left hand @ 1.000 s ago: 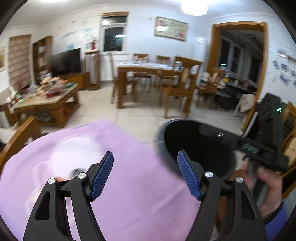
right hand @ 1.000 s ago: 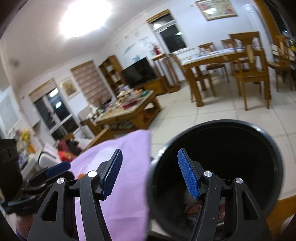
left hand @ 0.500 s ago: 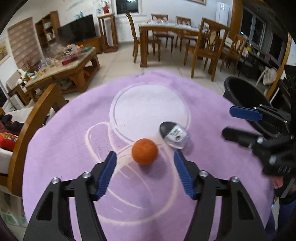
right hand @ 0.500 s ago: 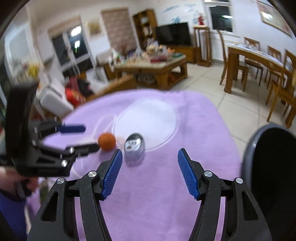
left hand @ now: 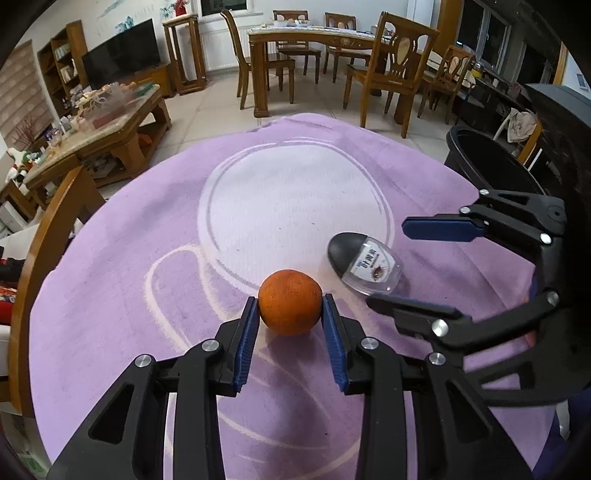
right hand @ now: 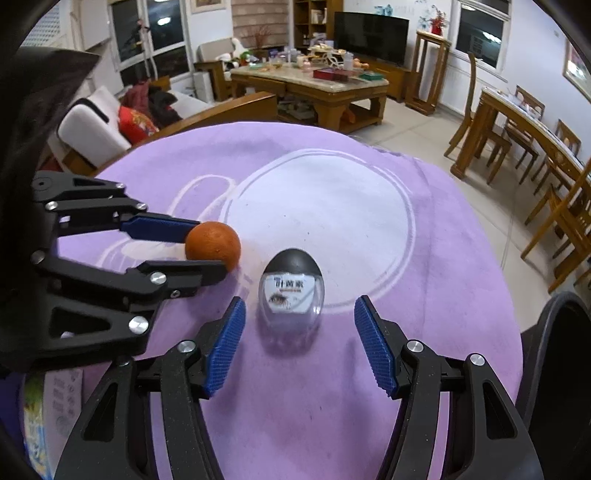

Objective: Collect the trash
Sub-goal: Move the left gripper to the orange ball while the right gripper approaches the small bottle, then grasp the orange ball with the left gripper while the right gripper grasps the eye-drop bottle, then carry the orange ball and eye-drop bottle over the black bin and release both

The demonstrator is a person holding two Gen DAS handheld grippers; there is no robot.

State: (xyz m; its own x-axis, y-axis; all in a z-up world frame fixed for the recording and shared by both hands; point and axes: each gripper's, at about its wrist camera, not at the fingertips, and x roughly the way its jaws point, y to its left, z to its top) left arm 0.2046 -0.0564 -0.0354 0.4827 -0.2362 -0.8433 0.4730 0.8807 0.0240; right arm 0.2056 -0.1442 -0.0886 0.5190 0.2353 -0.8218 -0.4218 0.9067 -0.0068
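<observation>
While the left gripper [left hand: 290, 319] pinches the orange [left hand: 290, 302] at lower centre on the purple table [left hand: 147, 258], the right gripper [right hand: 299, 345] gapes around the bottle [right hand: 291, 291]. Pickup underway; next, probably close, lift toward bin [left hand: 491, 155], upper right.

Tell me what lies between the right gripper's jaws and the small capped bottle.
Nothing but bare purple cloth. In the right wrist view the bottle lies ahead of the right gripper, whose open jaws stand clear on both sides of it.

Wooden dining table [left hand: 317, 35], tiled floor [left hand: 207, 110]
</observation>
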